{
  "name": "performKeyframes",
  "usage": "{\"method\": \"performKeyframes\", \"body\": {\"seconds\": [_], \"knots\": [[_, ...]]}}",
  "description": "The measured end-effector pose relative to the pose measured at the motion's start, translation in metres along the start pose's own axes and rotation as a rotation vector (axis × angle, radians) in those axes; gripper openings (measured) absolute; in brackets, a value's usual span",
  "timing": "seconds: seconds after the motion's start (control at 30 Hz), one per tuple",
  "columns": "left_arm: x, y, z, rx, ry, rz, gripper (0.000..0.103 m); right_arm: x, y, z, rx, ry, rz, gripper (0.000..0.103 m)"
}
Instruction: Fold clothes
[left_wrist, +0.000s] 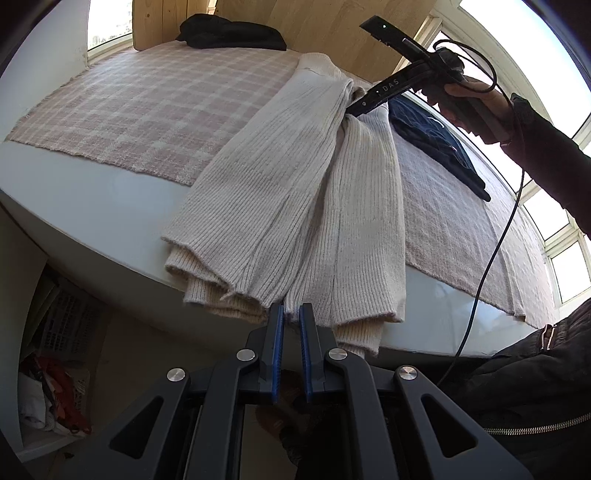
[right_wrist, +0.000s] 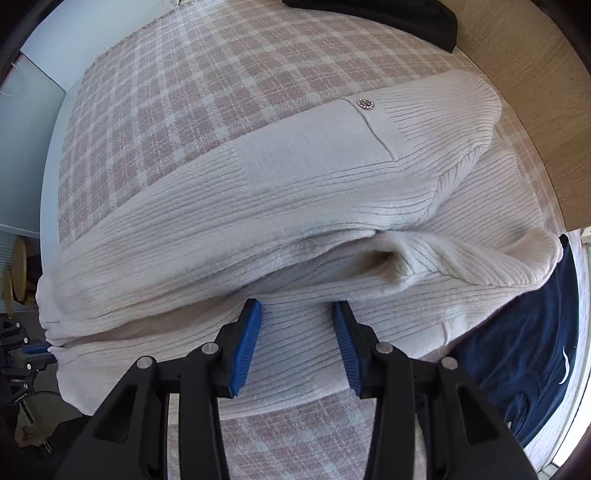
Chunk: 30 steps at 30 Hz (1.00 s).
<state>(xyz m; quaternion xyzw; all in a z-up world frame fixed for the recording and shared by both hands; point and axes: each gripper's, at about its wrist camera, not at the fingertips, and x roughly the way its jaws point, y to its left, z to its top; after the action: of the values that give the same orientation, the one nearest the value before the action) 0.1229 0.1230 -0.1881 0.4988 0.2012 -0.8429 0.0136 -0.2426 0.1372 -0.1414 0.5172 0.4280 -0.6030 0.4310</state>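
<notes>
A cream ribbed cardigan (left_wrist: 295, 192) lies lengthwise on the pink checked cloth (left_wrist: 129, 110), its hem hanging over the table's near edge. My left gripper (left_wrist: 291, 314) is shut on that hem at the edge. It also shows at the far left of the right wrist view as the left gripper (right_wrist: 37, 349), pinching the hem. A hand holds my right gripper (left_wrist: 354, 109) tip-down at the cardigan's far end, near the collar. From its own camera the right gripper (right_wrist: 297, 332) stands open over the cardigan (right_wrist: 295, 206), with ribbed cloth below the pads and nothing pinched. A small round button (right_wrist: 365, 103) sits on a pocket.
A navy garment (left_wrist: 443, 147) lies right of the cardigan, also seen as the navy garment (right_wrist: 528, 354). A black garment (left_wrist: 229, 33) rests at the back against a wooden panel (left_wrist: 332, 22). Below the white table edge (left_wrist: 92, 192) stands a basket (left_wrist: 62, 325). A dark jacket (left_wrist: 535, 387) is at right.
</notes>
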Motion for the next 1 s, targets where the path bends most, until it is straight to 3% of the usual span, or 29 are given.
{"method": "performKeyframes", "body": {"seconds": [0.07, 0.27, 0.43, 0.67, 0.83, 1.0], "knots": [[-0.003, 0.002, -0.001, -0.007, -0.002, -0.001, 0.008, -0.002, 0.002, 0.004, -0.025, 0.008, -0.006, 0.042], [-0.031, 0.003, -0.002, -0.027, -0.045, 0.005, 0.007, -0.033, -0.028, -0.007, 0.082, -0.001, 0.192, 0.042], [-0.028, 0.001, 0.016, 0.016, -0.038, 0.037, 0.007, -0.023, -0.034, 0.000, 0.157, 0.036, 0.293, 0.042], [0.003, -0.020, 0.031, 0.190, 0.068, 0.092, 0.009, -0.012, -0.027, 0.008, 0.163, 0.065, 0.265, 0.042], [0.015, -0.022, 0.031, 0.253, 0.086, 0.155, 0.019, -0.011, -0.033, 0.011, 0.182, 0.082, 0.273, 0.042], [0.010, -0.022, 0.030, 0.255, 0.088, 0.189, 0.018, -0.020, -0.058, 0.009, 0.270, 0.102, 0.402, 0.042]]}}
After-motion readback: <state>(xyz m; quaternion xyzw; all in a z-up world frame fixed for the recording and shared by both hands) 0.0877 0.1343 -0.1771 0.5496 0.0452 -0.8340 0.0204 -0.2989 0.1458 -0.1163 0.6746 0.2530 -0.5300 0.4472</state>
